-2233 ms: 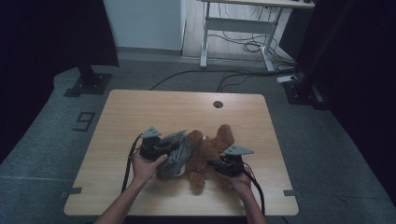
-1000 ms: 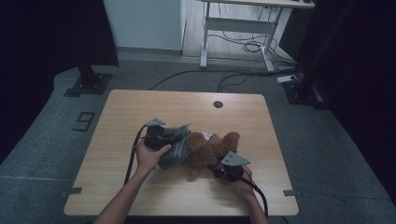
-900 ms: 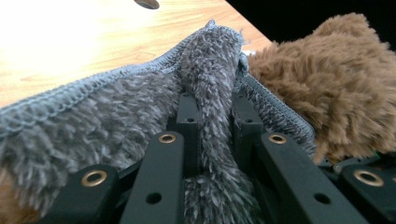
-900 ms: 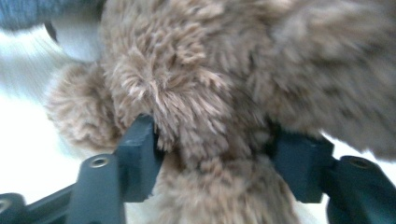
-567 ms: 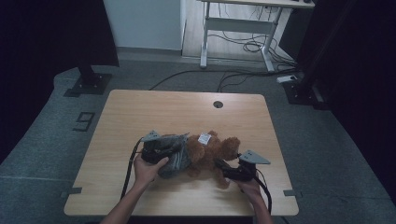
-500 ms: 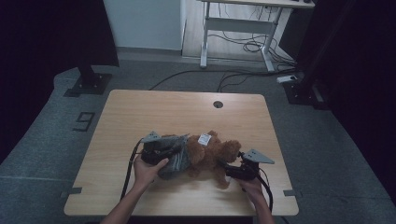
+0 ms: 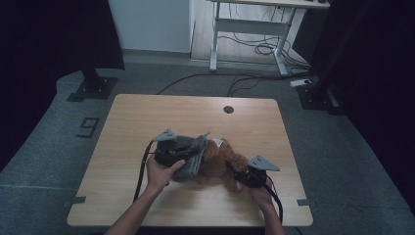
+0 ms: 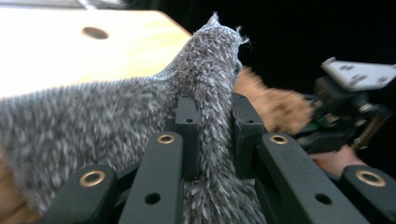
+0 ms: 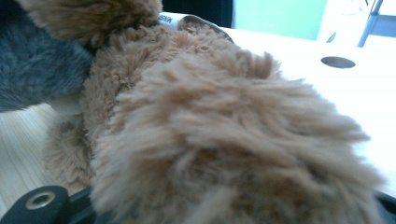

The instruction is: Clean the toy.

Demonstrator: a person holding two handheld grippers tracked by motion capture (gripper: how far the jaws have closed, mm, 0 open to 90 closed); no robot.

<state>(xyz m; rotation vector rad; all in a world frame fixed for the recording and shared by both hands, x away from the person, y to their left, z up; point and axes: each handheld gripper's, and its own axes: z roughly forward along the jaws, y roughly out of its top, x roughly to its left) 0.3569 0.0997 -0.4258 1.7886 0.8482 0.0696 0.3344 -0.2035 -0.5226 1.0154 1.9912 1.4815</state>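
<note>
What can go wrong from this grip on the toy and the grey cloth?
1. The left tongs pinch just a narrow fold of the grey knit garment; a hard pull may slip it free.
2. The brown plush toy bulges over the right tongs, whose jaws have just been closing, hiding the grip; it may be fur-deep and let go.
3. The toy lies near the table's front edge and may get dragged off.

The high view is dim with black surroundings, while both gripper views glare on the table (image 8: 70, 51) (near fur blurred).
</note>
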